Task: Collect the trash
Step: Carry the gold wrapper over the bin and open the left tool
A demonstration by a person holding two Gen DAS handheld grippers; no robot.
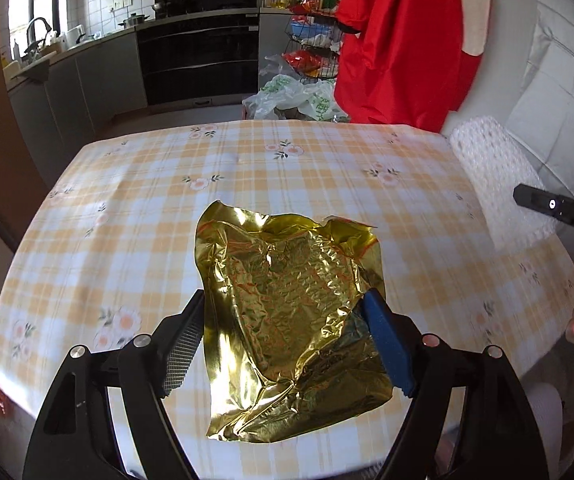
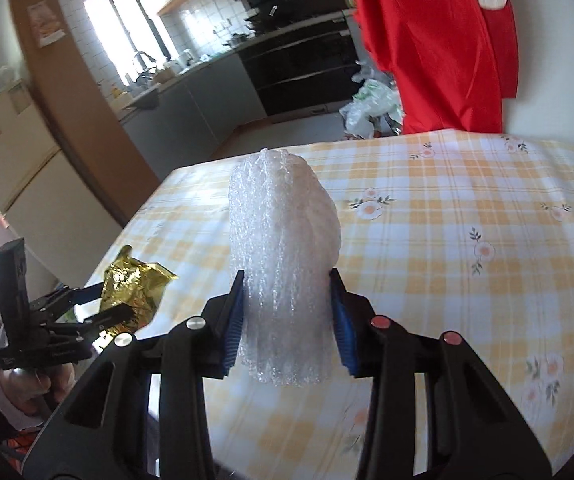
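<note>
A: So, what does each gripper hold?

B: Above the checked tablecloth, the left gripper pinches a crinkled gold foil wrapper; the right gripper squeezes a white bubble-wrap roll.

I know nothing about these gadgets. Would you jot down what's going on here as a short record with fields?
setting: table with checked floral cloth, kitchen behind
left tool: closed on gold foil wrapper
right tool: closed on roll of bubble wrap
wrapper state: crumpled, shiny, sticking out past the fingers
bubble wrap state: rolled, pointing away from the camera
background: red garment hanging, plastic bags on the floor
</note>
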